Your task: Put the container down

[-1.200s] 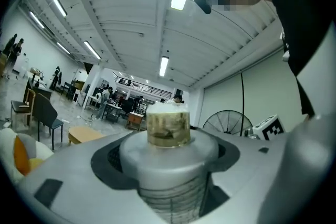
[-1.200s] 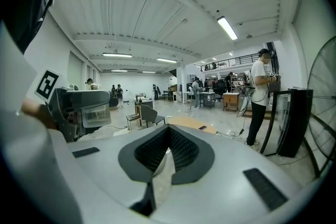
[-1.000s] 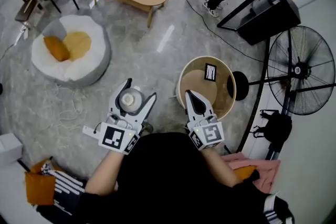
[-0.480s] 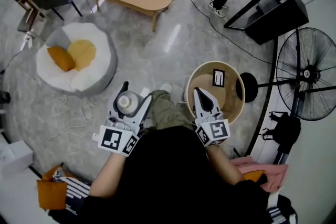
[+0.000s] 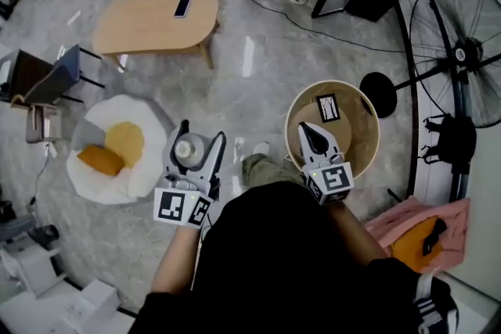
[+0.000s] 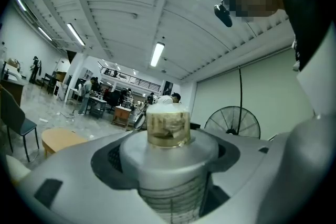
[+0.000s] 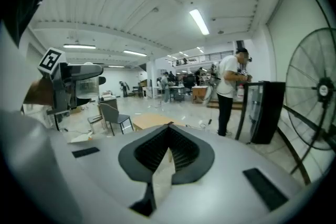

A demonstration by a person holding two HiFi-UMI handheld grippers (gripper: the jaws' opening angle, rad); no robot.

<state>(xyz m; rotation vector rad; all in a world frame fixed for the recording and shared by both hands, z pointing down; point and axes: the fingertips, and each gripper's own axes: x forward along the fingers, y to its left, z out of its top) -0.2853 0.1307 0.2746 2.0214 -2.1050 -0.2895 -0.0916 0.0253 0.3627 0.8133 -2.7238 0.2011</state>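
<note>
Container point(image 5: 188, 149), a pale jar-like body with a round cap, is clamped between the jaws of the left gripper point(image 5: 203, 131). It is held in the air over grey floor, between the white beanbag point(image 5: 98, 121) and the round table point(image 5: 356, 121). Right gripper point(image 5: 307, 127) is pinched closed to a point above that round table, with nothing visibly gripped. Step looks like the carry, set-down not yet done. Next move likely calls for lowering onto a flat surface, base level, then letting the left jaws part. Which surface is meant, cannot tell. Container's bottom is hidden by the jaws in the left gripper view, and its contents are unclear. Person's body blocks the floor directly below in the head view.
</note>
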